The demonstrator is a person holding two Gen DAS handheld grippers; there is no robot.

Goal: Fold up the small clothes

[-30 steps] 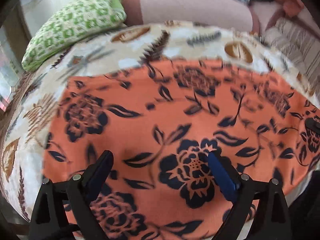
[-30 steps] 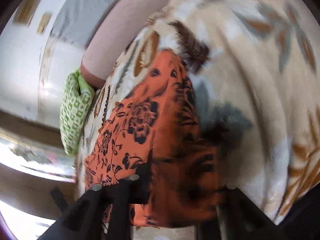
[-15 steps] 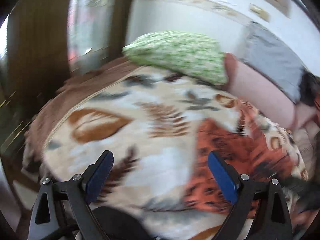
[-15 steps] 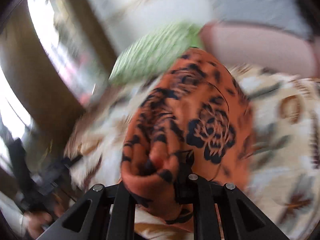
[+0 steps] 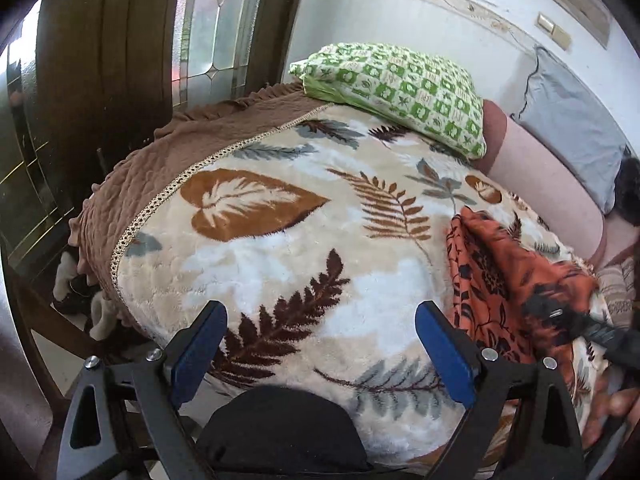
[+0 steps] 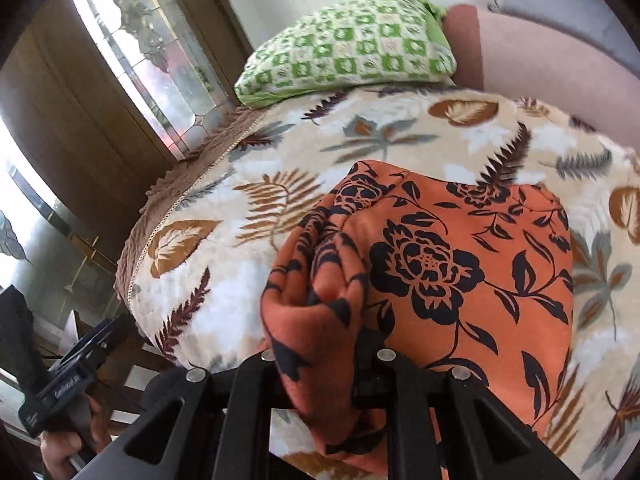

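Fold in progress on a bed (image 5: 280,264) covered by a leaf-patterned blanket (image 6: 400,136). The right claw (image 6: 320,364) is clenched on a bunched edge of the orange floral garment (image 6: 460,264); cloth is being pinched between its closed jaws and is spilling over the left jaw, which suggests that a gathered edge, not a single layer, is being held. The rest of the garment is lying on the blanket toward the right side of the bed, its far edge reaching toward the pink bolster (image 6: 540,60) without touching it. In the left wrist view the same garment (image 5: 500,276) is being seen as a lifted, rumpled mass near the bed's right edge, with the right claw's dark tip at its near end. The held edge is judged to be raised so that it can be carried across the flat part and laid down as a fold.

The left claw (image 5: 320,344) is released, its blue pads (image 5: 444,356) spread wide and holding nothing; it is hovering over bare blanket near the front edge of the bed, well apart from the garment. This placement is judged to keep it out of the cloth's path while the right side is being turned over. A green checked pillow (image 5: 396,88) is resting at the far edge, clear of the work
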